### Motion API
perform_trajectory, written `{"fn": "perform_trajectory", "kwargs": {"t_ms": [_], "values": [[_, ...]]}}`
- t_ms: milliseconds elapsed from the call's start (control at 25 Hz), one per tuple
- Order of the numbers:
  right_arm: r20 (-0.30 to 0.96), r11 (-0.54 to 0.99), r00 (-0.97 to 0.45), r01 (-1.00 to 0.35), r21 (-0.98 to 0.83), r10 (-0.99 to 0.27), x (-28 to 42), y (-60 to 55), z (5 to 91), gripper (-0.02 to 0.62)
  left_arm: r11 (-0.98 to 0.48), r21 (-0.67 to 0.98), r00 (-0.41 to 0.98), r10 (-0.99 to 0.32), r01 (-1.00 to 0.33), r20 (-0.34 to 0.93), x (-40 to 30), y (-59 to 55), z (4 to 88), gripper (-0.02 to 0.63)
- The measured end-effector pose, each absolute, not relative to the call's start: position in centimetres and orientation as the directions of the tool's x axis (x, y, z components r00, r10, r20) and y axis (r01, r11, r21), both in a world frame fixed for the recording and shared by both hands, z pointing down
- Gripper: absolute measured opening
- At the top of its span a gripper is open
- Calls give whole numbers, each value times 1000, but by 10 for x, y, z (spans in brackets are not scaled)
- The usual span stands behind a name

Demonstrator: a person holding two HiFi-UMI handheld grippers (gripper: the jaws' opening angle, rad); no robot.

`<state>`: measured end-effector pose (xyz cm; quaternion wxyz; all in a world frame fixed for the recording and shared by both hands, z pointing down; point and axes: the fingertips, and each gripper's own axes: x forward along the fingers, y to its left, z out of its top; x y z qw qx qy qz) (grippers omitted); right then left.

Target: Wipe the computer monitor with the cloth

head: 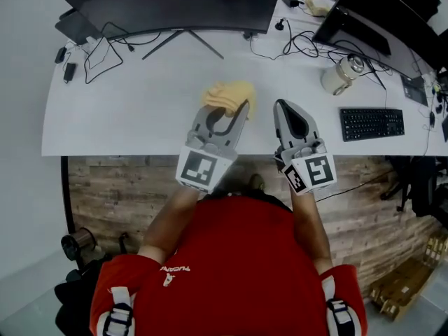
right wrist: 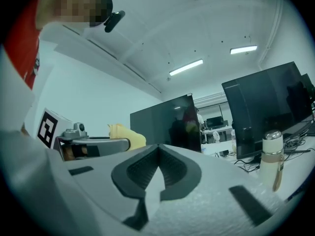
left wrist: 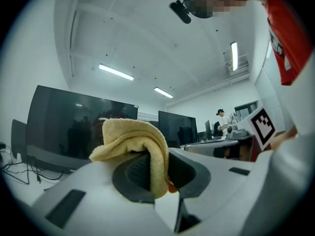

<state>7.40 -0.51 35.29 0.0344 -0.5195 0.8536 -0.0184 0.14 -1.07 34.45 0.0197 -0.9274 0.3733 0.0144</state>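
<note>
Yellow terry cloth (left wrist: 135,136) is pinched in your left gripper (head: 225,112). Its jaws press on one fold and the rest bunches over the tips, probably so that soft fabric rather than plastic meets the glass. Your right gripper (head: 285,108) sits just beside it at centre frame, jaws pressed together on nothing, apparently kept free and clear of the cloth. The wide dark monitor (head: 182,5) runs along the top of the head view, across the white desk (head: 126,110) from you. Bare desk lies between the cloth and the screen, so your reach forward looks open. Mind the cables (head: 105,47) at upper left; the flask (head: 341,74) and keyboard (head: 372,123) sit well apart at right.
</note>
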Motion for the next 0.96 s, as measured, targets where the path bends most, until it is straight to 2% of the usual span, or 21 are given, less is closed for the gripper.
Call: {"fn": "perform_trajectory", "kwargs": {"t_ms": [760, 960], "values": [[-79, 522, -518, -851, -52, -852, 106, 2, 337, 3, -709, -55, 711, -703, -703, -25, 43, 6, 338, 55], [-79, 525, -521, -850, -48, -850, 104, 3, 337, 3, -707, -68, 710, -702, -704, -60, 42, 6, 336, 55]]}}
